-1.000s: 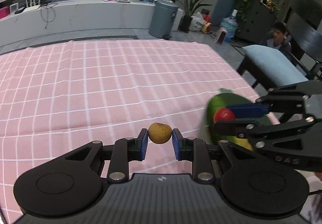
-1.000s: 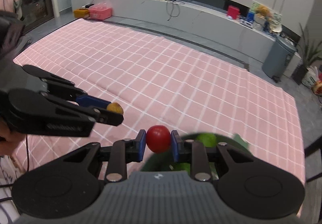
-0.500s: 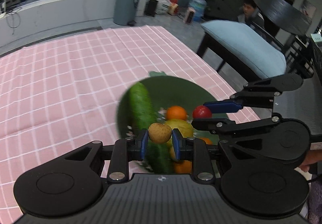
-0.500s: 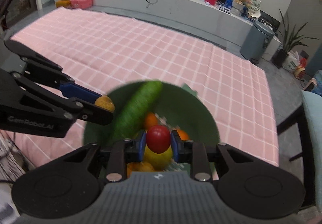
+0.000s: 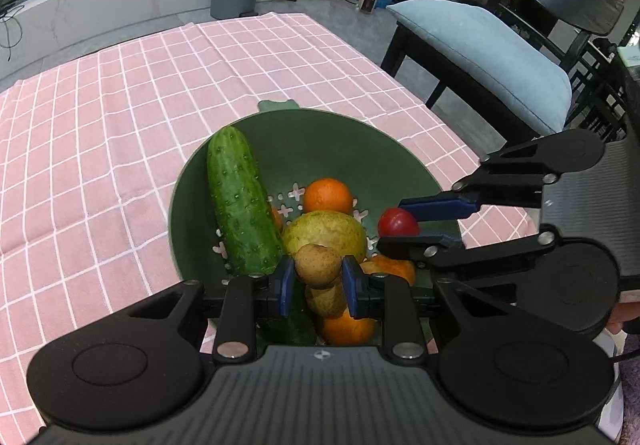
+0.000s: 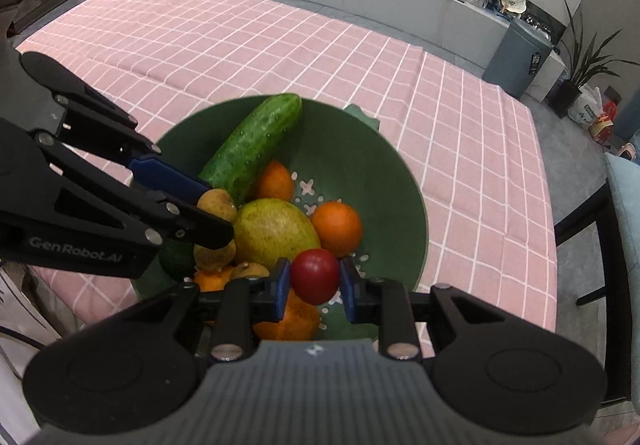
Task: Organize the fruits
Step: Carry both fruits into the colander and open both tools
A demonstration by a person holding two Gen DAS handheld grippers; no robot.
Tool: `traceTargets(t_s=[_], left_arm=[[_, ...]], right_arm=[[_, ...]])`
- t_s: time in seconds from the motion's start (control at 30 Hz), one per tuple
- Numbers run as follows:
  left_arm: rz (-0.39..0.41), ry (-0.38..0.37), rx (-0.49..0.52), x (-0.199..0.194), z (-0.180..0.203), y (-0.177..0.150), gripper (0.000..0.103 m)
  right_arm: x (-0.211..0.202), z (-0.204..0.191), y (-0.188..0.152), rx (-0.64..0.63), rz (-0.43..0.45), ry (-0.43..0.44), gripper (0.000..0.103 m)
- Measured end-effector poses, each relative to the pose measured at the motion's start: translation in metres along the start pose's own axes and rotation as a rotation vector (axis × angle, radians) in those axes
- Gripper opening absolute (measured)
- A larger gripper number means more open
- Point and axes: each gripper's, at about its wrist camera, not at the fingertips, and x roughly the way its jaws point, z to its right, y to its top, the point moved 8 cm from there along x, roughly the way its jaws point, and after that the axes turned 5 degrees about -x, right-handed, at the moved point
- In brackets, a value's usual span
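1. Left wrist view shows the left gripper (image 5: 318, 281) clamped on a small brown potato-like fruit (image 5: 318, 265), held above the near part of the green bowl (image 5: 320, 137).
2. Right of it in that view, the right gripper (image 5: 400, 223) pinches a red tomato (image 5: 398, 222) between its blue pads, over the bowl's right side.
3. Seen from the right wrist, the right gripper (image 6: 314, 283) is closed on the tomato (image 6: 315, 276), which hangs above an orange (image 6: 290, 319) lying in the near part of the bowl (image 6: 360, 165).
4. Inside the bowl a long cucumber (image 5: 240, 205) leans against the left wall, its tip reaching the rim.
5. A large yellow-green pear (image 5: 324, 231) sits in the bowl's middle, with another orange (image 5: 328, 197) just behind it, toward the far wall.
6. More oranges and another brown fruit lie under the left gripper; they are partly hidden.
7. The bowl rests on a pink checked tablecloth (image 5: 100, 125), near its right edge.
8. Beyond that edge of the cloth stands a bench with a light blue cushion (image 5: 480, 53).
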Motion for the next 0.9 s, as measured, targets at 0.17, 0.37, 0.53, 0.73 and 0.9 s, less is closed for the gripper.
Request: traceTargets(t_s=[0.17, 0.37, 0.53, 0.73, 0.9], left_arm=[[-0.003, 0.0, 0.029, 0.003, 0.006, 0.0, 0.028], [-0.015, -0.002, 0.04, 0.01, 0.012, 0.0, 0.029], [-0.019, -0.001, 0.035, 0.013, 0.012, -0.001, 0.029], [0.015, 0.005, 0.031, 0.0, 0.013, 0.004, 0.055], [0.088, 0.02, 0.032, -0.028, 0.015, 0.014, 0.065]], right_arm=[[0.007, -0.001, -0.004, -0.007, -0.016, 0.002, 0.022], [0.008, -0.001, -0.009, 0.0, -0.021, 0.013, 0.023], [0.007, -0.002, -0.009, -0.017, -0.021, 0.011, 0.023], [-0.003, -0.001, -0.003, -0.055, -0.009, -0.026, 0.049], [-0.019, 0.002, 0.007, -0.097, 0.017, -0.086, 0.067]])
